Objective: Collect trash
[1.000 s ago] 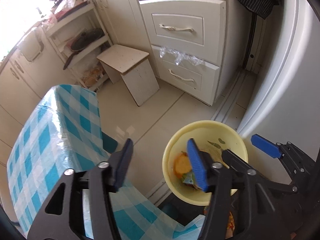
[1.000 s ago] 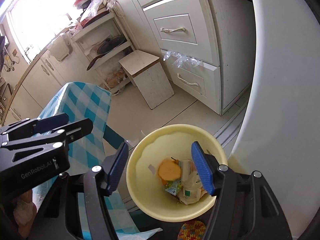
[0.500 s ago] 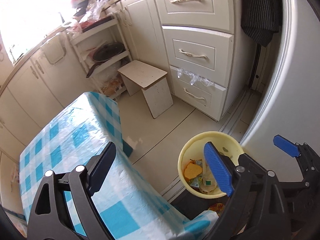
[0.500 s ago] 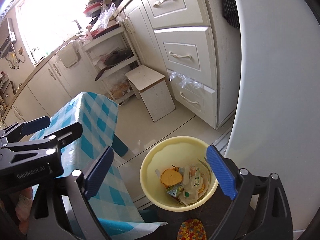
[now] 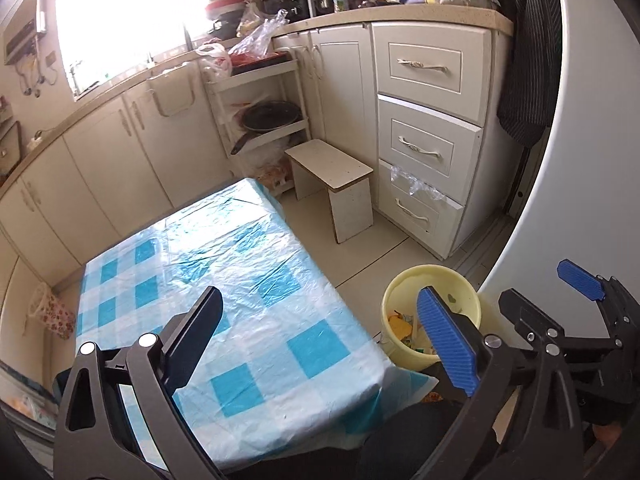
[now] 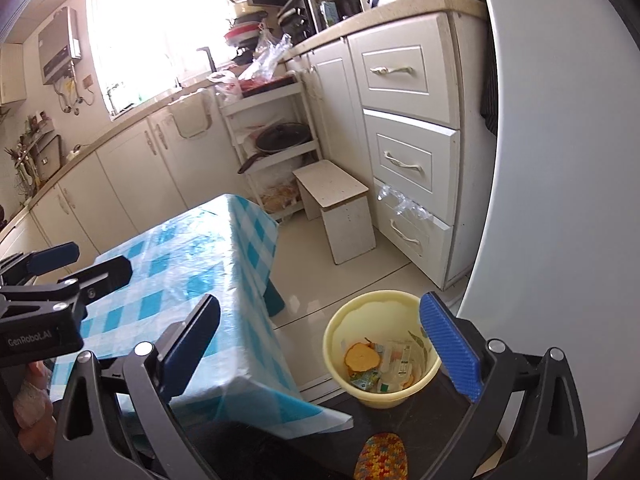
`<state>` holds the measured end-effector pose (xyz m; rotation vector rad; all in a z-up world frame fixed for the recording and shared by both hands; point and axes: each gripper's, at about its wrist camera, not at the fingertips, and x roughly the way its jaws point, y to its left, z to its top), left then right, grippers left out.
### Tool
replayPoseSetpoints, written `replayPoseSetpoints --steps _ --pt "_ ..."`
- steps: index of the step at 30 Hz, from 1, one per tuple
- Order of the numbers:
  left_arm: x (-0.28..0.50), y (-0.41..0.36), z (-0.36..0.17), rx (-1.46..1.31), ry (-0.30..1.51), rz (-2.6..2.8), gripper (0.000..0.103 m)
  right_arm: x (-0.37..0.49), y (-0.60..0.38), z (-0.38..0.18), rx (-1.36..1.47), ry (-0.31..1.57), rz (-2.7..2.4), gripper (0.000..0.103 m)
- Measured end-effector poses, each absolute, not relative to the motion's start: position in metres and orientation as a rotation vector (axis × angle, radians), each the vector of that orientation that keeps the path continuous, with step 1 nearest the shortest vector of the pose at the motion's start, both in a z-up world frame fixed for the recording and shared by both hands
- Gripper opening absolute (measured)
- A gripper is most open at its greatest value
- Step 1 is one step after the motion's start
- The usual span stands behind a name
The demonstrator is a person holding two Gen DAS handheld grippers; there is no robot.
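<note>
I have lifted both hand-held grippers away from the yellow bin (image 6: 380,356). My left hand-held gripper (image 5: 320,340) and right hand-held gripper (image 6: 320,344) both stand apart, empty. The trash (image 6: 382,364) lies in the bin on the floor, right of the desk (image 5: 224,280), whose checked cover now shows bare, so collecting looks finished.

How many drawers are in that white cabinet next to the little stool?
3. The top cream drawer sits under the counter, the middle drawer below it, and the bottom drawer, with crinkled clear plastic on its edge, nearest the floor.
</note>
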<state>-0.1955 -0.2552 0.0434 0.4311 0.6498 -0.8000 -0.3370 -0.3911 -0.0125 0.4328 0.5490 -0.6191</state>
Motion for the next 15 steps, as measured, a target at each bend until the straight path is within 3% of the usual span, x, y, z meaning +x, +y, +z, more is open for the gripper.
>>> replayPoseSetpoints --steps 15 --pt "-0.235 -0.119 0.047 0.335 0.722 -0.677 0.095 -0.368 -0.293 0.023 0.327 0.562 -0.566 0.096"
